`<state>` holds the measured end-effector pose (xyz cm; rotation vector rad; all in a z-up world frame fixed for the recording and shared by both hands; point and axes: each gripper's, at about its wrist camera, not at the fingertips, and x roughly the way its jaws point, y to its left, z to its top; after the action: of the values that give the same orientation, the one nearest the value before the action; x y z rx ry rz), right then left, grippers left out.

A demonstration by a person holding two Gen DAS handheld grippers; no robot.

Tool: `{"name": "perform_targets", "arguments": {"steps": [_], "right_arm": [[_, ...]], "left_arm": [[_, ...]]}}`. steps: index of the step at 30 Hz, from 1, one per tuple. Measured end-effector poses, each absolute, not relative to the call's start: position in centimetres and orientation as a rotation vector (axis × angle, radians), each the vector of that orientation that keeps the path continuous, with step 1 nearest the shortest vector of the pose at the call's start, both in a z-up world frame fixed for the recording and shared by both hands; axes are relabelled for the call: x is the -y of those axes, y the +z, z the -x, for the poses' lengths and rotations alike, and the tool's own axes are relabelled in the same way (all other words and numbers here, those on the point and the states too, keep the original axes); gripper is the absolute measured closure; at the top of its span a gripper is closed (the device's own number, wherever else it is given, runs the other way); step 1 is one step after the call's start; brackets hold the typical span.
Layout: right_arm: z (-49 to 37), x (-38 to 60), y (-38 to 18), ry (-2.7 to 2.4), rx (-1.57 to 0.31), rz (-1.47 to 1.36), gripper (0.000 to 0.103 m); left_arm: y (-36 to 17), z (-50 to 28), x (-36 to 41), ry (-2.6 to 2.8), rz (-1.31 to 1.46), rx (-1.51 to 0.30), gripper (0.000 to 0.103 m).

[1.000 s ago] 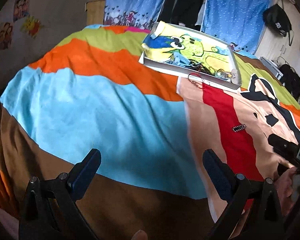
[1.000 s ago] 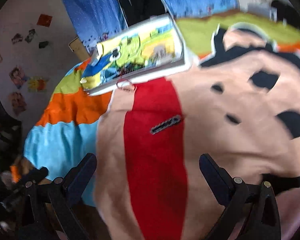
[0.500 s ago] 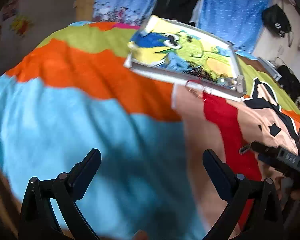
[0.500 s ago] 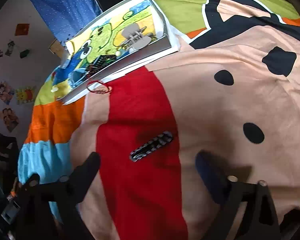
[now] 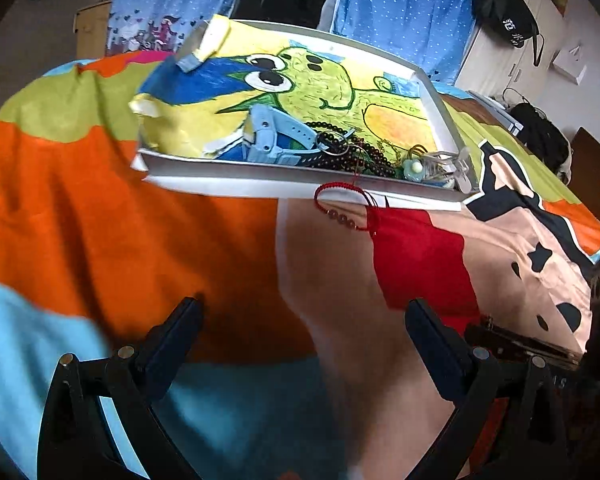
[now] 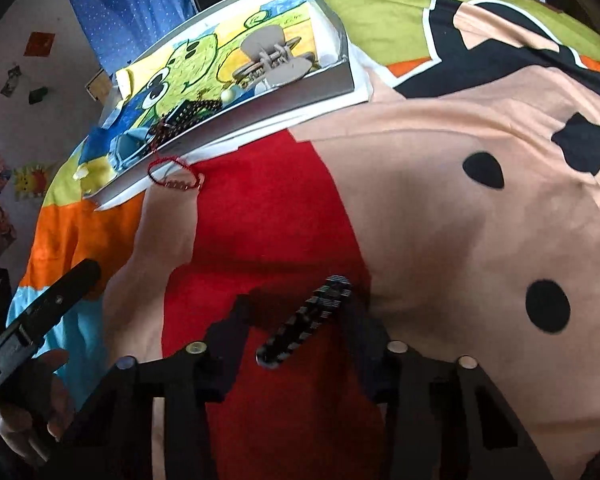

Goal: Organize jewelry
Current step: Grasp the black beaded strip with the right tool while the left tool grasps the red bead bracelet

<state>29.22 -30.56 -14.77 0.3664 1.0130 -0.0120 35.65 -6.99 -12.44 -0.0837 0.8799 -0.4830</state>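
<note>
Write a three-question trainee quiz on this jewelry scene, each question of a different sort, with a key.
1. True or false: the red bracelet lies wholly inside the tray.
2. What lies between the fingers of the right gripper? A) striped hair clip B) watch C) claw clip
3. Fill in: the left gripper is ____.

Key: 1 false, it hangs over the tray's front edge; 2 A; 3 open, nothing between its fingers.

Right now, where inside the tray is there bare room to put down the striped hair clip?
The tray is bare at its far side, over the green cartoon drawing. The near edge is crowded: blue watch, dark beads, claw clip.
</note>
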Motion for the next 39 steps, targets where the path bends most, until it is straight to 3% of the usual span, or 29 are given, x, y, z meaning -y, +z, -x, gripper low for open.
{"name": "perform_targets", "arguments": {"steps": [2, 8, 23, 24, 28, 35, 39], "right_arm": [[-29.7, 30.6, -15.1, -0.025, -1.005, -0.35, 0.073], [-31.6, 31.1, -16.3, -0.044, -1.005, -0.355, 0.087], [-36.6, 31.4, -15.8, -0.021, -0.902, -0.305, 0.087], [-36.9, 31.8, -15.8, -0.029, -0.897, -0.325, 0.087], [-37.2, 32.5, -15.8, -0.042, -0.89, -0.362, 0.087], [-37.3, 32.4, -15.7, -0.04, -0.888, -0.371, 0.087], [-37.3, 32.3, -15.7, -0.041, -0.891, -0.373, 0.087]], "left_arm": [[-12.8, -36.8, 7.5, -0.497, 0.08, -0.871, 0.004], [-14.1, -39.0, 8.4, -0.511, 0.072, -0.878, 0.004], [-14.5, -43.1, 9.7, -0.529, 0.126, -0.874, 0.004], [-14.5, -43.4, 9.7, -0.523, 0.134, -0.869, 0.007], [-14.9, -44.3, 10.2, -0.492, 0.134, -0.873, 0.036], [-15.2, -44.7, 9.8, -0.449, 0.154, -0.878, 0.049], [-15.1, -44.3, 9.9, -0.441, 0.165, -0.877, 0.064]]}}
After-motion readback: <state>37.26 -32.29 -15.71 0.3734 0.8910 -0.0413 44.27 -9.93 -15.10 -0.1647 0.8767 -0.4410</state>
